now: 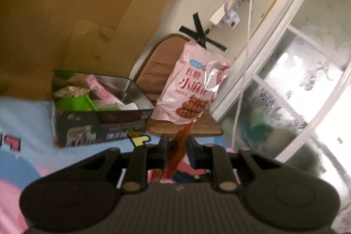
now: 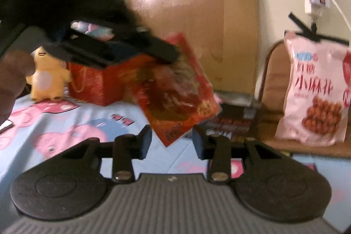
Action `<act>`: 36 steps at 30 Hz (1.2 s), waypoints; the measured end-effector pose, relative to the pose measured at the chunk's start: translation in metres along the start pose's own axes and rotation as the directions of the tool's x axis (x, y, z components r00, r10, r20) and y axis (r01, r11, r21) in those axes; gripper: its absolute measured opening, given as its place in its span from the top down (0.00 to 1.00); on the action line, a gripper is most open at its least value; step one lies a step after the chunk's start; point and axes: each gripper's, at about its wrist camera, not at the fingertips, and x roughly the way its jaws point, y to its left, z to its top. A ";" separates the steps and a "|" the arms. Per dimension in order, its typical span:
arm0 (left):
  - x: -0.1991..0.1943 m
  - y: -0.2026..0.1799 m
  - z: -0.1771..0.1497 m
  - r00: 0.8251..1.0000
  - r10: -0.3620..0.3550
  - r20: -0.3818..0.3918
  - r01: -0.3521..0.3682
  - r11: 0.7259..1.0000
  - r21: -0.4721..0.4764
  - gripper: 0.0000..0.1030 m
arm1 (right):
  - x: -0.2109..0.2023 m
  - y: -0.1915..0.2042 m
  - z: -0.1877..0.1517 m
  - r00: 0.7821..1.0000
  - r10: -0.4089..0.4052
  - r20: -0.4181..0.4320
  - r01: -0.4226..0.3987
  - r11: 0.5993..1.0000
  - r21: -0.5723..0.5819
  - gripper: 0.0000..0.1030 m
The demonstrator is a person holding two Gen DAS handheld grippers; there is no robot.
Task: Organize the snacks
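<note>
My left gripper (image 1: 178,145) is shut on a red snack packet (image 1: 176,157), seen edge-on between its fingers. In the right wrist view that same left gripper (image 2: 169,56) comes in from the upper left, blurred, and holds the red packet (image 2: 175,89) by its top so that it hangs tilted. My right gripper (image 2: 173,143) stands open just below, with the packet's lower corner in the gap between its fingers (image 2: 145,142) and touching neither pad. A dark open box (image 1: 98,122) holding several snacks sits on the bedsheet. A large pink snack bag (image 1: 190,89) leans on a chair.
A red box (image 2: 96,80) and a yellow plush toy (image 2: 47,78) stand at the back left of the blue cartoon sheet (image 2: 65,124). The dark box (image 2: 237,120) and pink bag (image 2: 316,93) lie to the right. A cardboard panel (image 2: 197,3) and the chair (image 1: 158,63) stand behind.
</note>
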 end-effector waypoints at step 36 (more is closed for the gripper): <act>-0.004 0.005 -0.079 0.801 0.594 0.075 -0.598 0.787 0.153 0.36 | 0.005 -0.030 -0.019 0.984 -0.078 -0.163 0.119 0.957 0.264 0.45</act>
